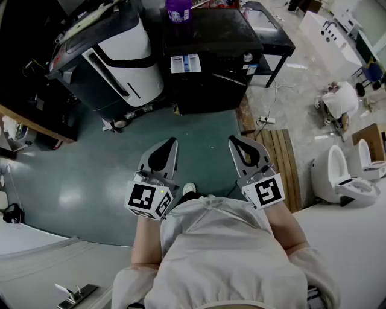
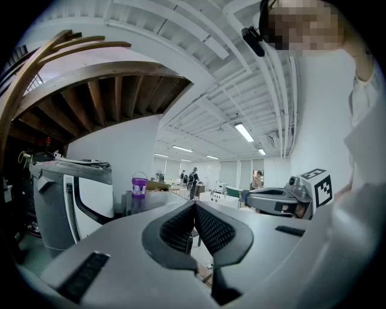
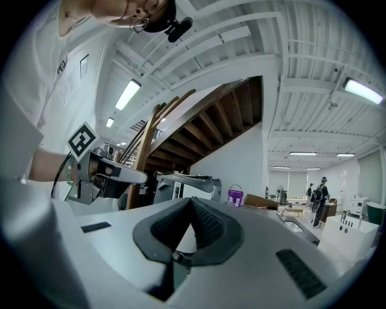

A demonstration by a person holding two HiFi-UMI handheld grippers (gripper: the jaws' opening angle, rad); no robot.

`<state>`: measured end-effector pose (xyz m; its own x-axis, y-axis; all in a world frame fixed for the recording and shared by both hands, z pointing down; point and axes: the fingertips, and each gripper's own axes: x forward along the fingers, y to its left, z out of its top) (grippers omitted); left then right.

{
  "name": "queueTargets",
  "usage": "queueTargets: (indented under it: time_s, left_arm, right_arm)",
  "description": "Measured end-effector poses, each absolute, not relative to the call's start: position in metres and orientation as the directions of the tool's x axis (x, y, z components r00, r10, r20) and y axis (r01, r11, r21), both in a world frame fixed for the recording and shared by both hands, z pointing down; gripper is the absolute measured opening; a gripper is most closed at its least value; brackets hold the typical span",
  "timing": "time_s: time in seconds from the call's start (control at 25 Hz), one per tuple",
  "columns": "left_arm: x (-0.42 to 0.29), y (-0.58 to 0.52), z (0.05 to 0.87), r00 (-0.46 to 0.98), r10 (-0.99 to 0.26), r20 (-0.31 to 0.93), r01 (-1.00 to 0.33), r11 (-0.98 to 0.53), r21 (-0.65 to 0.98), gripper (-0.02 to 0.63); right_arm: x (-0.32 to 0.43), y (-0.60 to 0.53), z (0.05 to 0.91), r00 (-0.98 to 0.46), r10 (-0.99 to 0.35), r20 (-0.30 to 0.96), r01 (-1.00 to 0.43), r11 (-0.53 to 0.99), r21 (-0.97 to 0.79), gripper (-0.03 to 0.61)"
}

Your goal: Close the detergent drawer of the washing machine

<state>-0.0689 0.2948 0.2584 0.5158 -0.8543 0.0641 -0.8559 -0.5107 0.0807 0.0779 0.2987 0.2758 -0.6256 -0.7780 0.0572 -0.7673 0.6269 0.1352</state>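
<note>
– tools first: how do the left tool and the right tool stand?
– each has its jaws pressed together, tips touching, nothing between them. they hang side by side in front of the person's pale shirt, above the green floor and well apart from the machine.
– and the detergent drawer?
– the detergent drawer stands pulled out at the front edge of the dark washing machine, toward its left corner. white and blue compartments show; what lies in them is too small to tell.
– any other container?
– a purple bucket stands at the back edge of the machine's top, near the left corner. its inside does not show.
– the room?
– a white and black appliance sits just beside the washing machine on its left. wooden slats lie on the floor at right, with a power strip near the machine's front right corner. two white toilets stand farther right, and a crouching person is beyond them. the right gripper view shows the underside of a wooden staircase, a white ceiling with strip lights, and people standing far off.
</note>
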Motion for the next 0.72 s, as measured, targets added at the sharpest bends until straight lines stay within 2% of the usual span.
queueTargets:
  time_s: [0.56, 0.72]
  left_arm:
    - [-0.056, 0.298, 0.262, 0.519, -0.852, 0.076, -0.854, -0.512, 0.087, 0.018]
    - [-0.05, 0.291, 0.269, 0.525, -0.847, 0.089, -0.851, -0.517, 0.096, 0.018]
  right_arm:
    - [0.094, 0.302, 0.274, -0.627, -0.779, -0.006, -0.771, 0.62, 0.147, 0.003]
    - [0.102, 0.293, 0.286, -0.608, -0.794, 0.028, -0.784, 0.605, 0.138, 0.005]
